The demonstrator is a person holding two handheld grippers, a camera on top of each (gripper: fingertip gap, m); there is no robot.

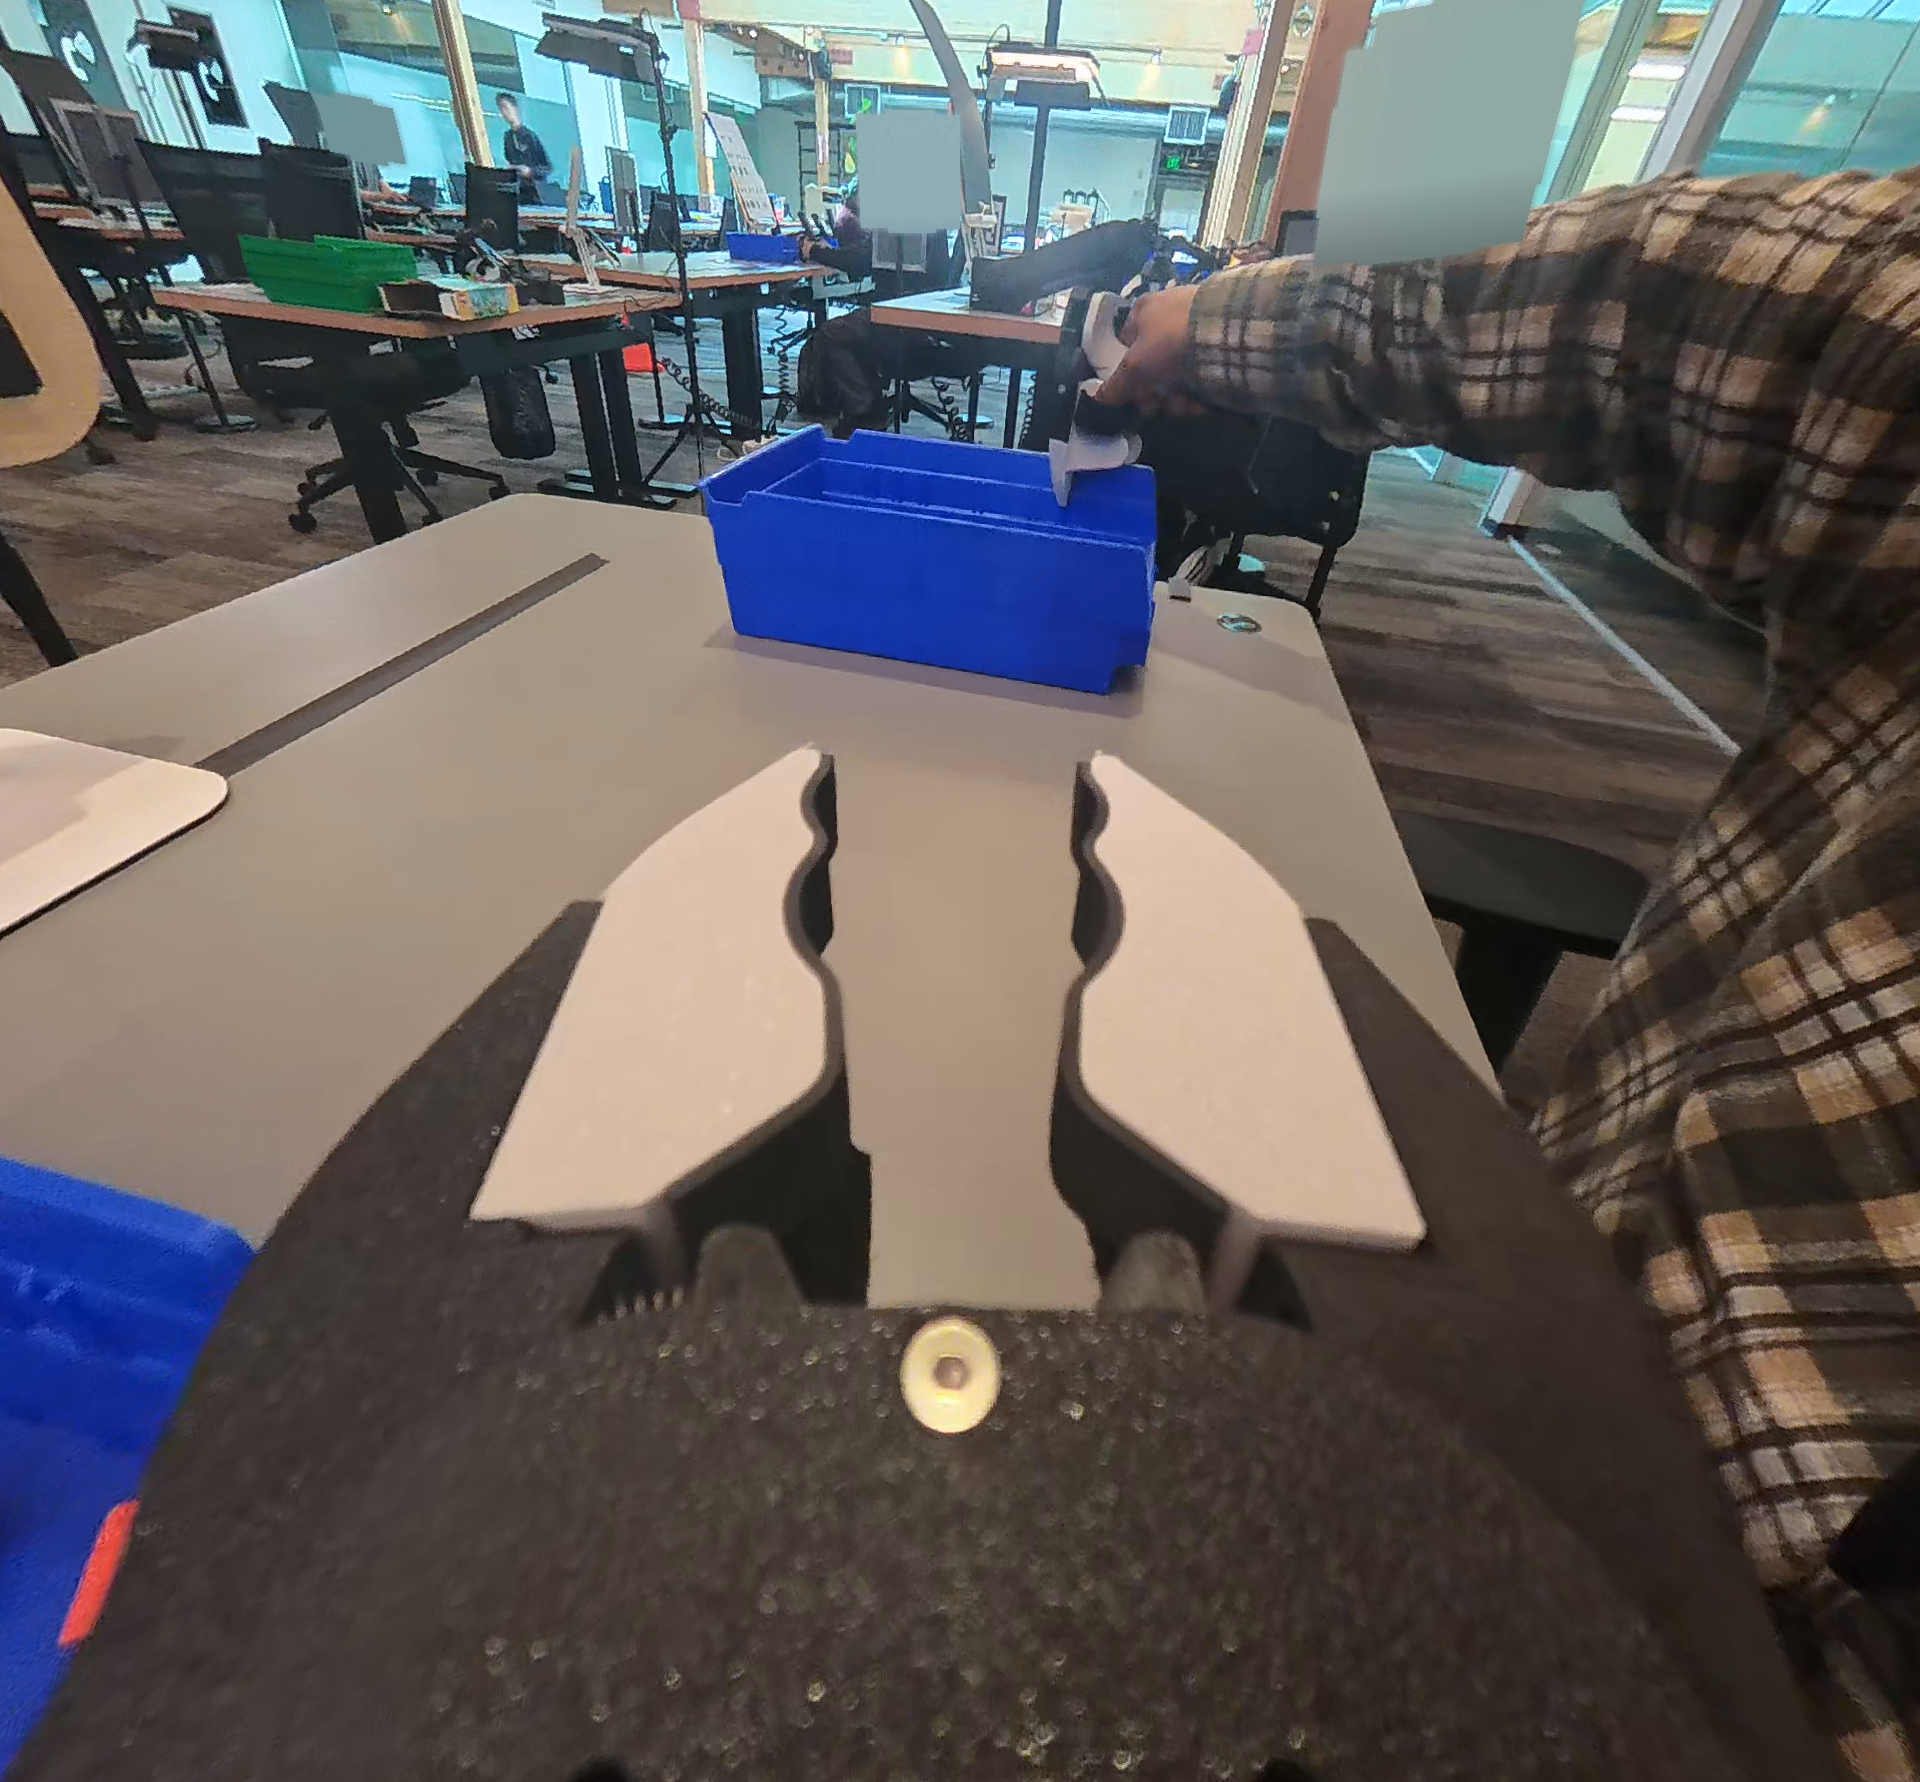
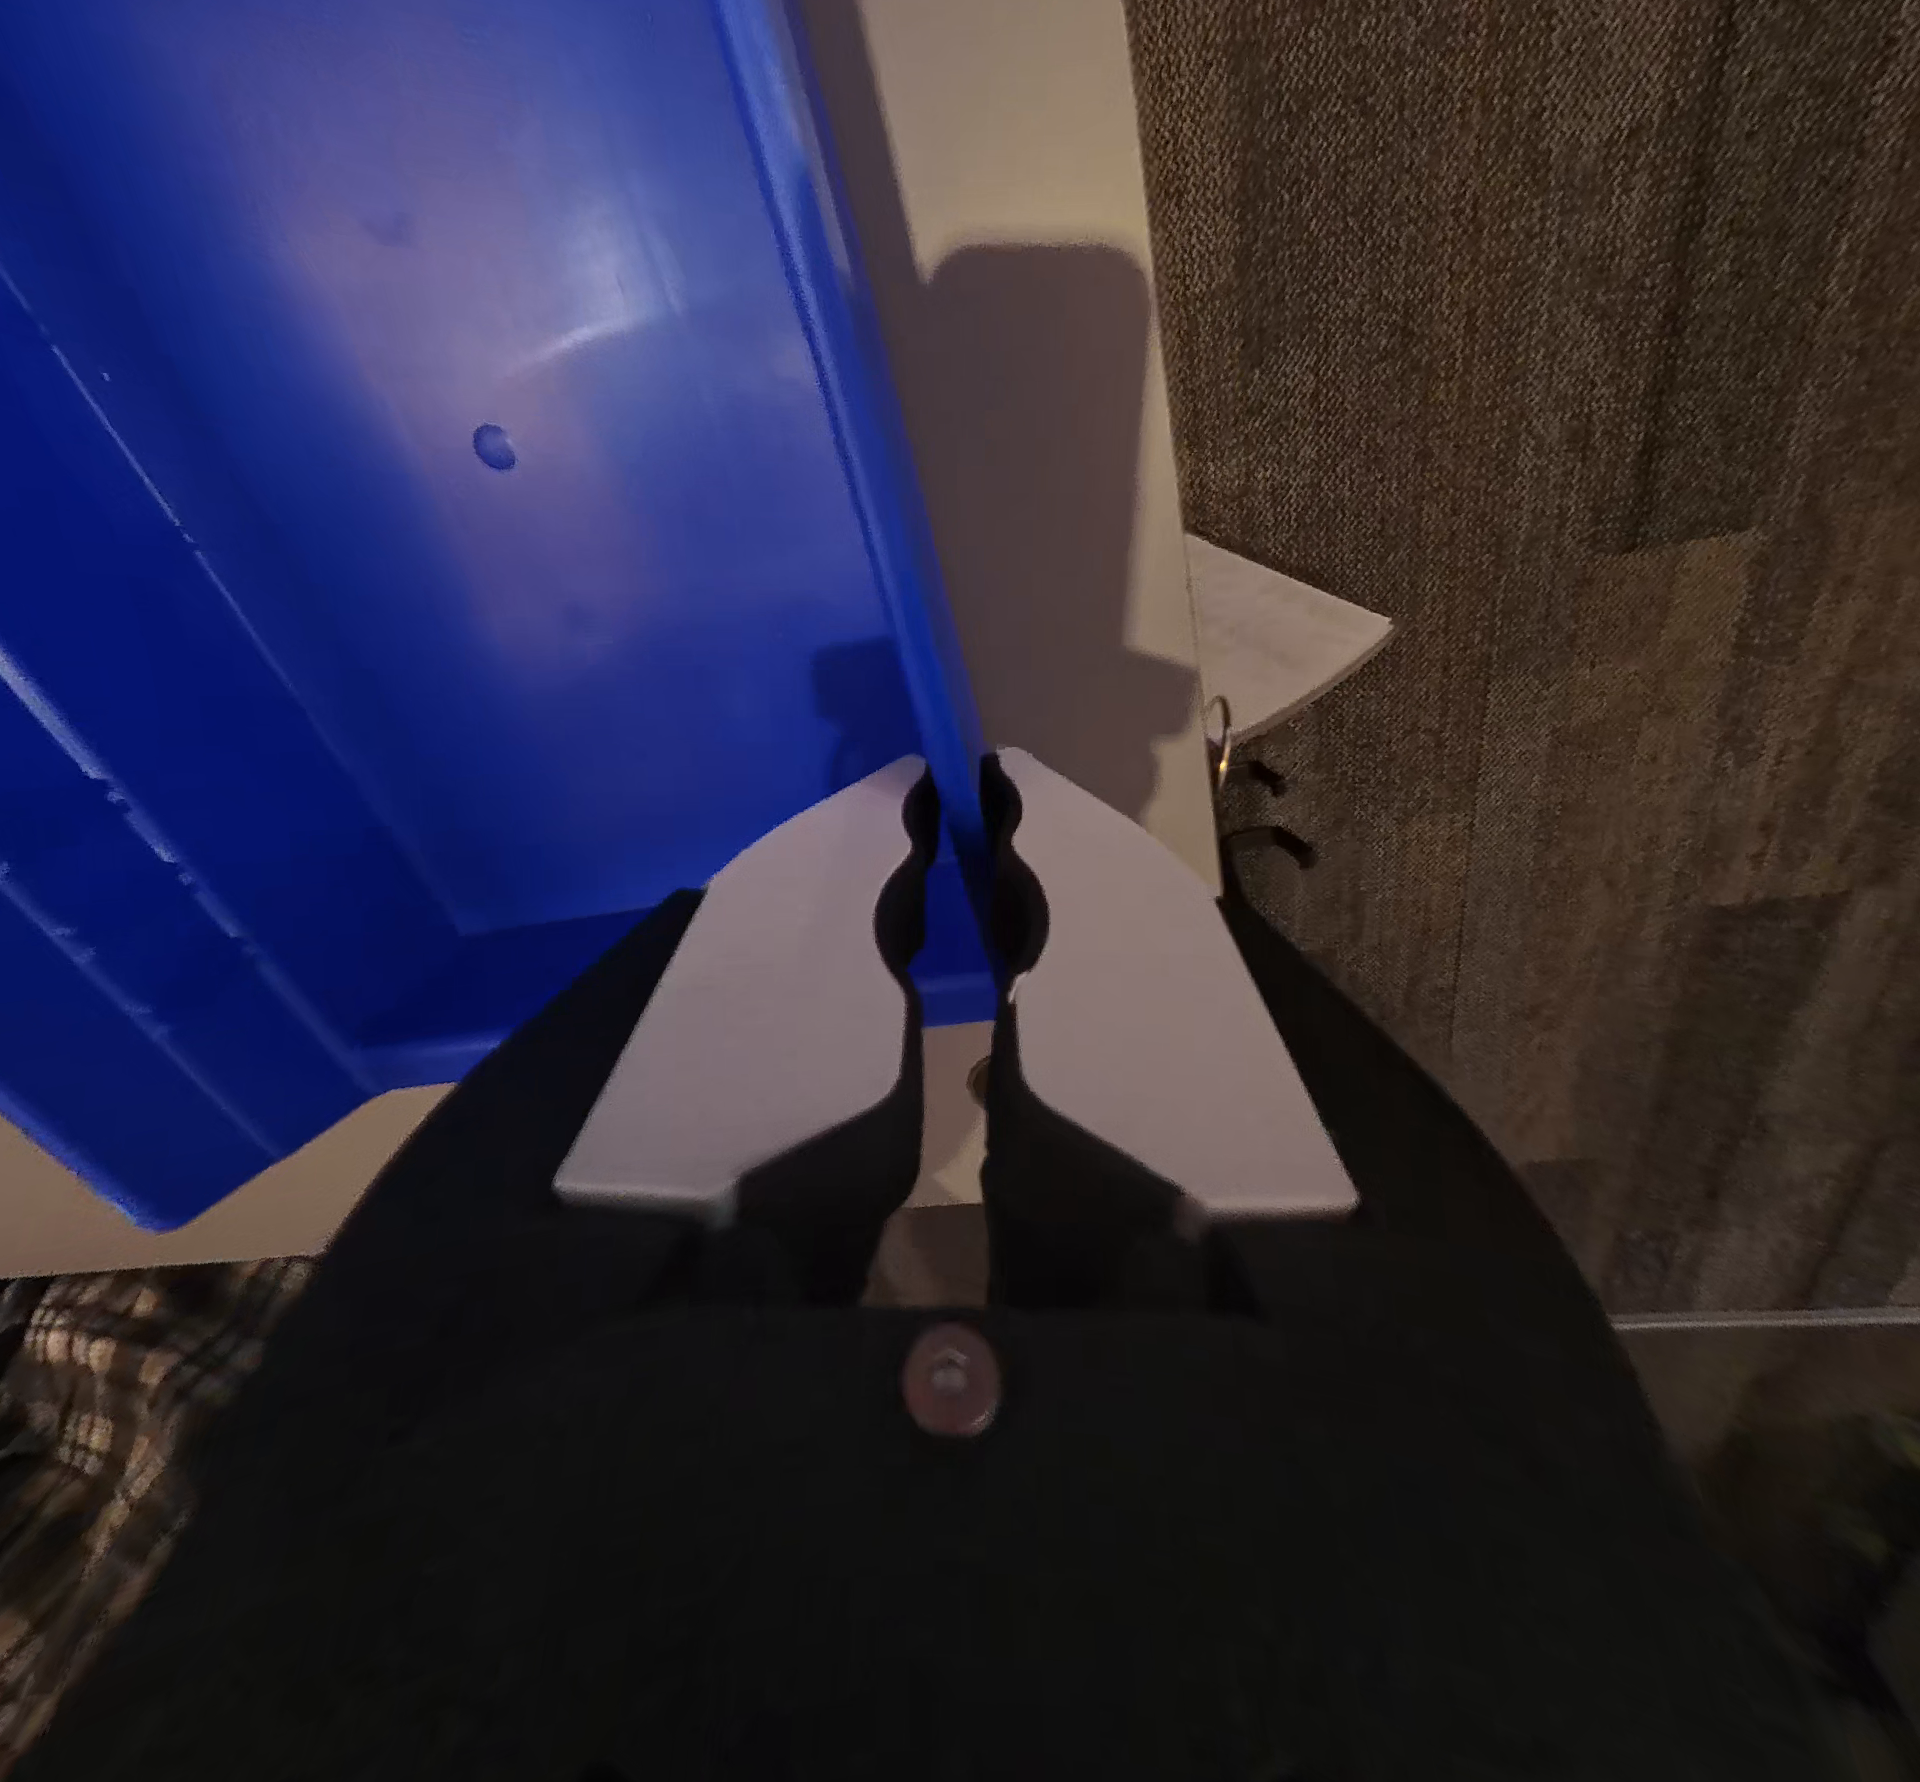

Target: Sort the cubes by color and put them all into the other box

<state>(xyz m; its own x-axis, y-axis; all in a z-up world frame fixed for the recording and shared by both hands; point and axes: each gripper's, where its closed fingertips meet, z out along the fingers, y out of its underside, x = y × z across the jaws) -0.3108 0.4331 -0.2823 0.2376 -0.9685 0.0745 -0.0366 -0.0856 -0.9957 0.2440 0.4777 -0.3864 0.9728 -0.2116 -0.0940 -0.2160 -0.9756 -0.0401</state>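
While right gripper (image 2: 961,776) pinches box (image 2: 416,382) wall, left gripper (image 1: 951,776) gapes.

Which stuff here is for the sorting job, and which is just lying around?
For the job:
- empty blue plastic box, its wall pinched by the right gripper
- second blue box at the near left
- open left gripper

Lying about:
- white flat pad
- grey table

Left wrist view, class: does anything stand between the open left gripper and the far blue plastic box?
Nothing visible does. Only bare grey table lies between the left gripper and the far blue plastic box. The right gripper clamps that box's side wall.
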